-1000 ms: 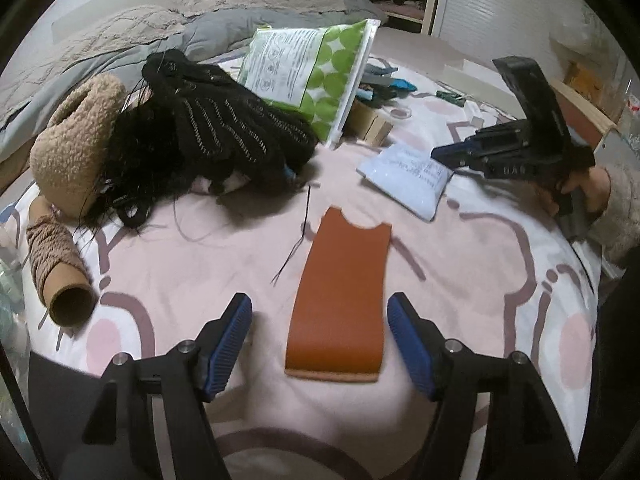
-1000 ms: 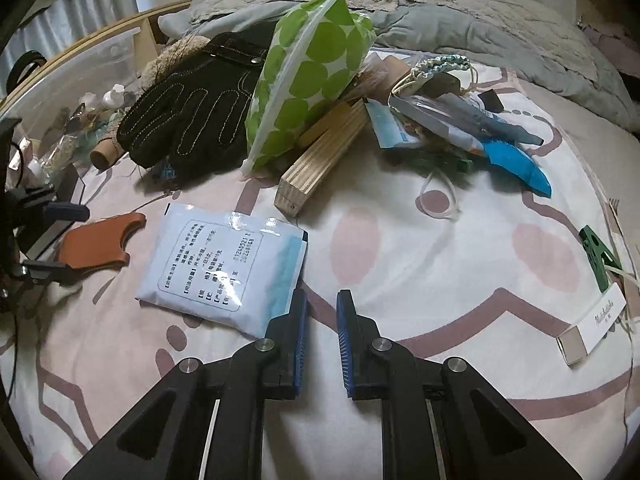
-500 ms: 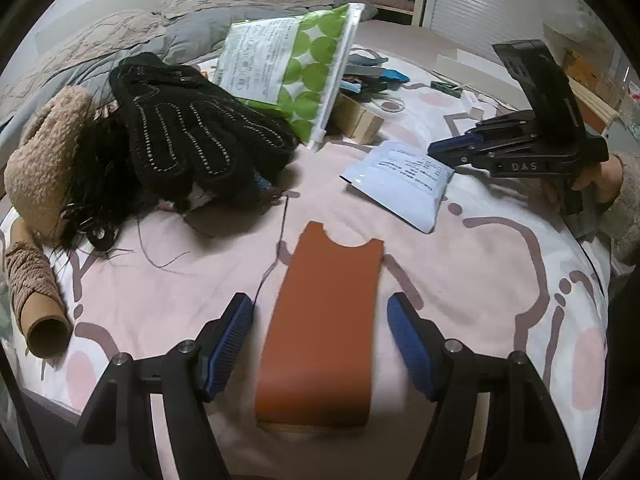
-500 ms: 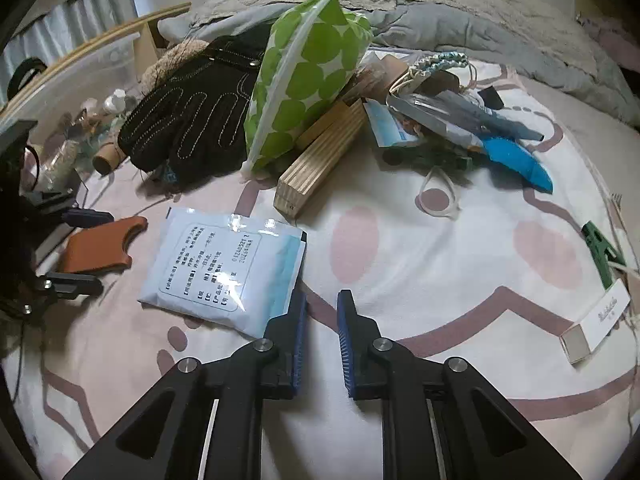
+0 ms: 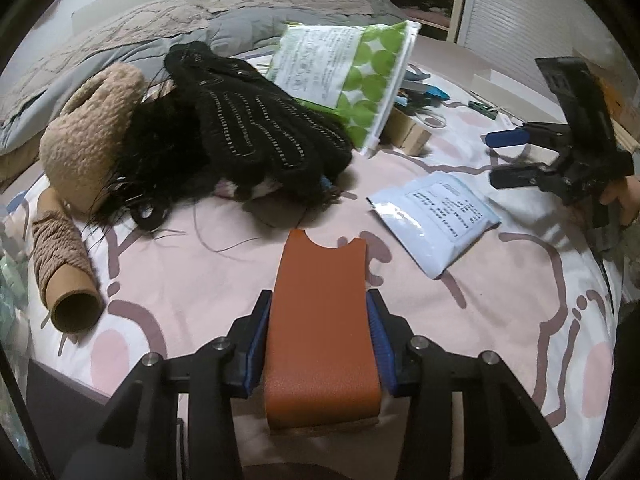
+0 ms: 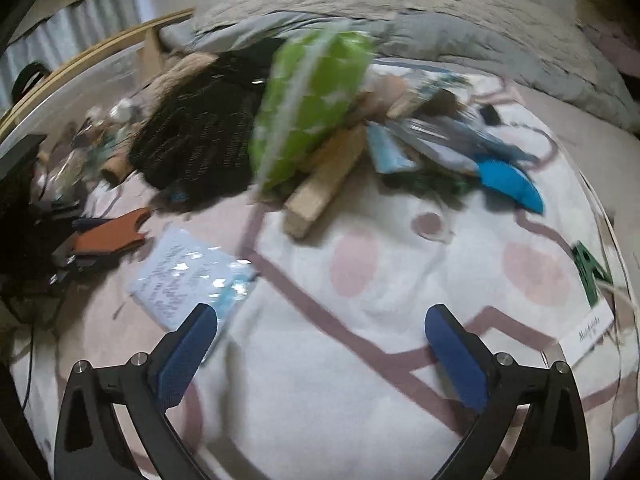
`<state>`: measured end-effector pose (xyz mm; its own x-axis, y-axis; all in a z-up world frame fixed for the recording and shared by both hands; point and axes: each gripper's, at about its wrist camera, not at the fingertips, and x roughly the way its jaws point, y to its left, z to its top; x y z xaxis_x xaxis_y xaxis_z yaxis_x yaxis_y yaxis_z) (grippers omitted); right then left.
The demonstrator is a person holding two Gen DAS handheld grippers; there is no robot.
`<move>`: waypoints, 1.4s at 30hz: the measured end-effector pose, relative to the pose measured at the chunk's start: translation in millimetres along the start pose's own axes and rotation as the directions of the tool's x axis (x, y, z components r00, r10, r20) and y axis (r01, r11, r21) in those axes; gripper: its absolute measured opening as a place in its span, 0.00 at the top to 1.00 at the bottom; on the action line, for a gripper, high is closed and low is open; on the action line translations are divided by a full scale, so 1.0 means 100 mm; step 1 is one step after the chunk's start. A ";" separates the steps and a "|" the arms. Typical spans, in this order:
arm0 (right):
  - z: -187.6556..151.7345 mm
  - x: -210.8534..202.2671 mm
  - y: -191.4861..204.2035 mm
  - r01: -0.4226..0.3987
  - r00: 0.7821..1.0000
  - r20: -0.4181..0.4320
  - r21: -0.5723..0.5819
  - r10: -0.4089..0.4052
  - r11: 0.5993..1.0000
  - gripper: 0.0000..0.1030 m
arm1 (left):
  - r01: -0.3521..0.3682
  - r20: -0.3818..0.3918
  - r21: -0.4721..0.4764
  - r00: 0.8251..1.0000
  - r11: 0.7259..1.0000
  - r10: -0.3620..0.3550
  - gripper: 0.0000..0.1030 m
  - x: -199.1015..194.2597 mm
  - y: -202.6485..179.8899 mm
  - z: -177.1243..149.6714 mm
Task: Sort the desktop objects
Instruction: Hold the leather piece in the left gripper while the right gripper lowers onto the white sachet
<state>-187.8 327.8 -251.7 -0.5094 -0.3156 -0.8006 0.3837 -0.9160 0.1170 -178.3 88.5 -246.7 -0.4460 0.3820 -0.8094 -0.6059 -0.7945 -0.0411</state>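
Observation:
My left gripper (image 5: 320, 332) is shut on the sides of an orange-brown leather sleeve (image 5: 322, 320), which bows up between the blue pads above the pink patterned sheet (image 5: 200, 280). In the right wrist view the sleeve (image 6: 110, 236) shows at the left in that gripper. My right gripper (image 6: 322, 340) is open and empty above the sheet, next to a white-blue printed packet (image 6: 188, 280). That packet also lies right of the sleeve in the left wrist view (image 5: 436, 216). The right wrist view is blurred.
Black gloves (image 5: 260, 132), a tan fuzzy item (image 5: 88, 140), a twine spool (image 5: 64, 276), a green-dotted zip bag (image 5: 348, 76) and a wooden block (image 6: 324, 184) crowd the far side. A blue tool (image 6: 508, 184), a green clip (image 6: 590, 270) and a white label (image 6: 588, 332) lie at the right.
My left gripper moved forward and closed on the leather sleeve, bowing it up. My right gripper opened wide from shut and moved, blurring its view.

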 end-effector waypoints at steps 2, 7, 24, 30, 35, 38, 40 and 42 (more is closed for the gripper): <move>0.02 0.00 0.11 -0.011 1.000 -0.016 -0.065 0.010 0.998 0.00 | 0.001 0.000 -0.006 1.000 1.000 -0.001 0.56 -0.01 0.03 -0.02; -0.02 0.06 0.36 -0.025 0.997 -0.080 -0.226 0.007 0.974 0.00 | 0.003 0.000 -0.008 1.000 1.000 -0.003 0.56 -0.02 0.05 -0.03; 0.10 0.10 0.09 -0.035 0.997 -0.067 -0.078 0.030 0.996 0.00 | 0.021 0.009 -0.016 1.000 1.000 -0.021 0.56 -0.04 0.08 -0.08; 0.24 0.33 0.54 -0.085 0.993 -0.086 -0.086 0.077 0.993 0.00 | 0.017 0.008 -0.012 1.000 1.000 -0.017 0.56 -0.05 0.06 -0.09; 0.28 0.50 0.76 -0.035 0.993 -0.112 -0.083 0.025 0.996 0.00 | 0.012 0.007 -0.008 1.000 1.000 -0.012 0.56 -0.05 0.05 -0.09; 0.29 0.56 0.81 0.029 0.994 -0.106 -0.095 -0.039 0.995 0.00 | 0.014 0.007 -0.010 1.000 1.000 -0.014 0.56 -0.06 0.05 -0.09; 0.30 0.58 0.82 0.054 0.992 -0.111 -0.091 -0.064 0.994 0.00 | 0.015 0.008 -0.011 1.000 1.000 -0.015 0.56 -0.06 0.06 -0.09; 0.31 0.60 0.81 0.062 0.991 -0.110 -0.076 -0.071 0.995 0.00 | 0.018 0.009 -0.013 1.000 1.000 -0.018 0.56 -0.06 0.06 -0.10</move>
<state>-211.0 227.5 -271.9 -0.4476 -0.2211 -0.8665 0.4084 -0.9125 0.0218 -172.9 76.9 -247.8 -0.4408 0.4002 -0.8035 -0.6050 -0.7937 -0.0634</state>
